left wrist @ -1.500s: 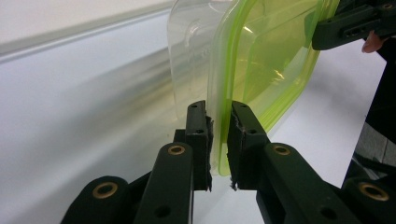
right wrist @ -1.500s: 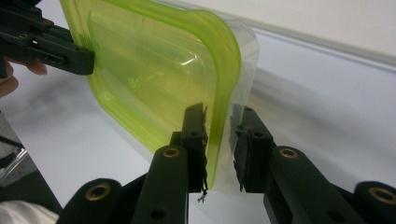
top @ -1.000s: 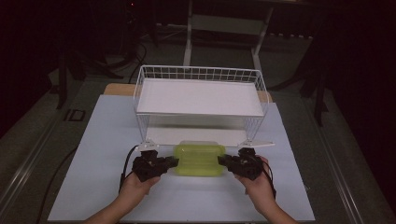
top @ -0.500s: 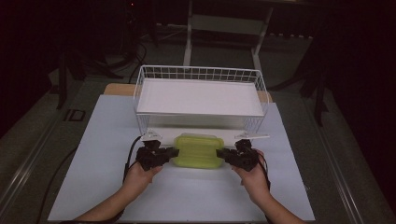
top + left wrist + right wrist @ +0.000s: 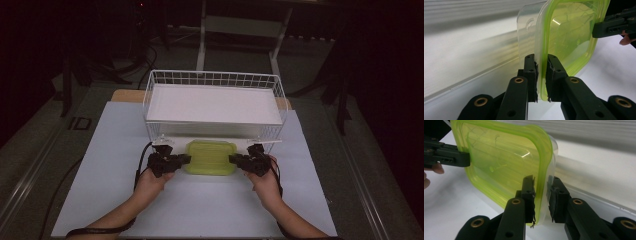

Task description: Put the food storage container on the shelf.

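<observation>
Seen from above, a shallow rectangular box [image 5: 211,157] with a lime-green lid lies level over the white table [image 5: 100,165], just in front of a white wire basket [image 5: 215,80]. Its long axis runs left to right across the table, parallel to the basket's front edge, with the lid facing up. Whether it rests on the table or is held just above it cannot be told.

Each short end is gripped. The left gripper [image 5: 184,159] is clamped on the left end and the right gripper [image 5: 236,160] on the right end, each in a hand [image 5: 152,182] that comes in from the near edge. Cables trail from both.

From the high view the pinch itself is too small to read. The left gripper view shows it close: its narrow jaws press on the lid's green rim, with the clear tub [image 5: 526,37] of the box on the far side of the lid, and the other gripper [image 5: 616,23] biting the opposite end. The right gripper view shows the same from the other side, jaws closed over the rim and clear wall of the box [image 5: 504,162]. These close views also show the lid is see-through, which the high view does not.
</observation>
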